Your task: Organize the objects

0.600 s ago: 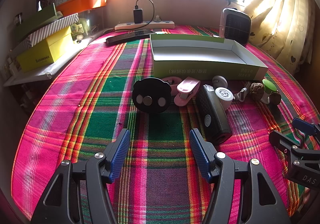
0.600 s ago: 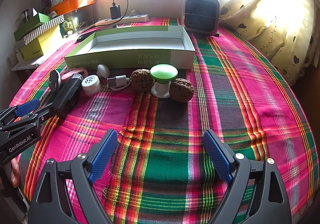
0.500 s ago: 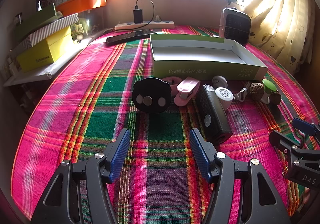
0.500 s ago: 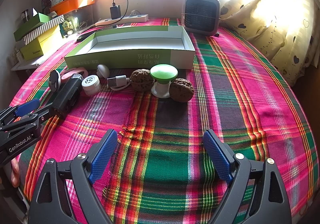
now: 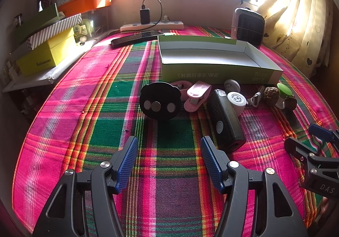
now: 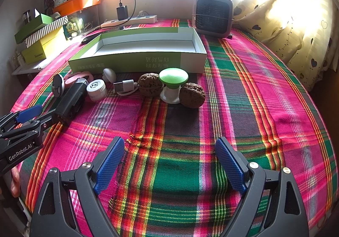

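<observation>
An open green and white box [image 5: 211,61] [image 6: 137,54] lies on the plaid cloth. In front of it stands a row of small things: a black round disc [image 5: 160,104], a pink clip [image 5: 197,95], a black rectangular device [image 5: 225,118] [image 6: 72,102], a white jar [image 6: 96,89], a USB cable [image 6: 125,86], two walnuts [image 6: 150,84] [image 6: 192,95] and a green-topped knob [image 6: 173,84]. My left gripper [image 5: 168,153] is open and empty, just short of the disc. My right gripper [image 6: 169,155] is open and empty, short of the walnuts.
A small grey heater [image 6: 213,15] stands behind the box at the right. A power strip with a charger [image 5: 151,24] and a dark remote [image 5: 135,38] lie at the back. Stacked boxes [image 5: 45,54] and an orange tray [image 5: 84,3] sit at the left. A curtain [image 6: 296,14] hangs at the right.
</observation>
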`<act>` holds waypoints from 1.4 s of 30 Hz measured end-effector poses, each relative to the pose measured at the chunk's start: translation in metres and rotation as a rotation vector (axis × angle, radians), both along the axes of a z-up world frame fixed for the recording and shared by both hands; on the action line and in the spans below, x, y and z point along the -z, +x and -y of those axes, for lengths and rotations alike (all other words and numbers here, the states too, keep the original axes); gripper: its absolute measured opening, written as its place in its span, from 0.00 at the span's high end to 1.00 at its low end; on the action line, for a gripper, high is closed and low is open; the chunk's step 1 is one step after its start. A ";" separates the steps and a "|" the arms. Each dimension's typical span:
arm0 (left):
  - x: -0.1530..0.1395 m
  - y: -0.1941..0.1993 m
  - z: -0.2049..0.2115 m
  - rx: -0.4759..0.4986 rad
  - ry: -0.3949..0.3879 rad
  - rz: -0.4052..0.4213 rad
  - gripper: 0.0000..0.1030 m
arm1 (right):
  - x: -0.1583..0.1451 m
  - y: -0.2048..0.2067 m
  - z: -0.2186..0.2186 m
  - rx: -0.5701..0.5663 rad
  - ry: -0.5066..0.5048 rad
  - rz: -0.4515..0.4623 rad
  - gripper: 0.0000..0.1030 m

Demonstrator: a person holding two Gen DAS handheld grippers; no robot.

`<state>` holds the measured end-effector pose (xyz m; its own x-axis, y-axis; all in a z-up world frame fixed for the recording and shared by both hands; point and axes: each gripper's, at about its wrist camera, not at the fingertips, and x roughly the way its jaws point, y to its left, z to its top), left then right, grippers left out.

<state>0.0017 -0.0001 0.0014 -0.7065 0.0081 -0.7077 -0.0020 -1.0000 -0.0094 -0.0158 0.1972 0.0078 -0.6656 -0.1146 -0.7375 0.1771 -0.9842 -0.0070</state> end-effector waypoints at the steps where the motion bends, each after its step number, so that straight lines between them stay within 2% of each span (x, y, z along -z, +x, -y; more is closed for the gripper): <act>1: 0.000 0.000 0.000 0.001 0.001 0.001 0.41 | 0.000 -0.002 0.000 -0.001 0.001 0.000 0.15; 11: -0.001 -0.004 0.009 0.062 0.034 0.009 0.42 | -0.001 0.002 -0.008 -0.016 -0.019 0.008 0.15; 15: -0.003 -0.009 0.018 0.104 0.066 0.026 0.42 | -0.003 -0.002 -0.022 0.021 -0.027 0.011 0.15; 19: -0.005 -0.015 0.026 0.116 0.083 0.038 0.42 | -0.006 -0.011 -0.037 0.058 0.010 0.009 0.15; 27: -0.008 -0.034 0.033 0.169 0.154 0.064 0.42 | -0.006 -0.038 -0.033 -0.034 0.086 0.052 0.15; 31: -0.009 -0.043 0.031 0.183 0.135 0.068 0.42 | -0.005 -0.050 -0.030 -0.064 0.066 0.067 0.15; 33: -0.009 -0.048 0.032 0.185 0.152 0.076 0.42 | -0.004 -0.054 -0.030 -0.071 0.054 0.076 0.15; 38: -0.011 -0.059 0.037 0.160 0.150 0.072 0.42 | -0.005 -0.060 -0.028 -0.097 0.061 0.076 0.15; 42: -0.009 -0.068 0.046 0.125 0.178 0.091 0.42 | -0.005 -0.067 -0.026 -0.123 0.057 0.080 0.15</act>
